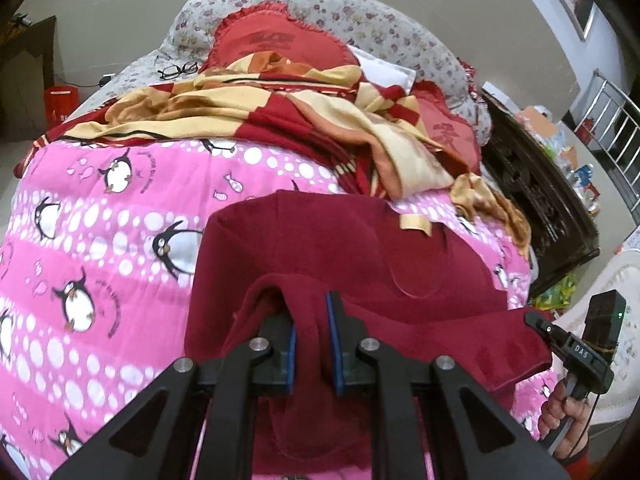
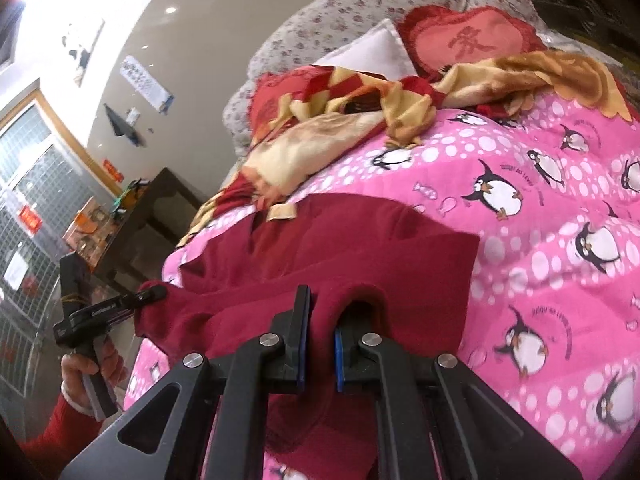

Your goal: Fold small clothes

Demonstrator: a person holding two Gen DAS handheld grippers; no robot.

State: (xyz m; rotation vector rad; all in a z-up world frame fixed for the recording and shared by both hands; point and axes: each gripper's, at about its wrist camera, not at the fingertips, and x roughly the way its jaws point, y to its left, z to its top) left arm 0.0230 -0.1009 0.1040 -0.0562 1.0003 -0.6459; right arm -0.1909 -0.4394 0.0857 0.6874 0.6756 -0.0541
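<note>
Garment (image 1: 344, 248) near edge pinched by left fingers (image 1: 312, 344) and right fingers (image 2: 320, 340), pink quilt (image 1: 100, 208) bare beyond.

Home bedroom. Bed with pink penguin-print quilt (image 1: 100, 220), rumpled red-and-cream checked blanket (image 1: 280, 112), red heart-shaped cushion (image 2: 468, 40), floral bedding (image 1: 360, 20) at head. Eyeglasses (image 1: 178, 70) left on bed. Dark carved wooden cabinet (image 1: 536, 200) alongside, cluttered top. Barred window (image 2: 28, 200), pictures on wall.

The right gripper (image 1: 536, 320) body reads "DAS"; a red heart cushion (image 2: 468, 44) bears one Chinese character.
</note>
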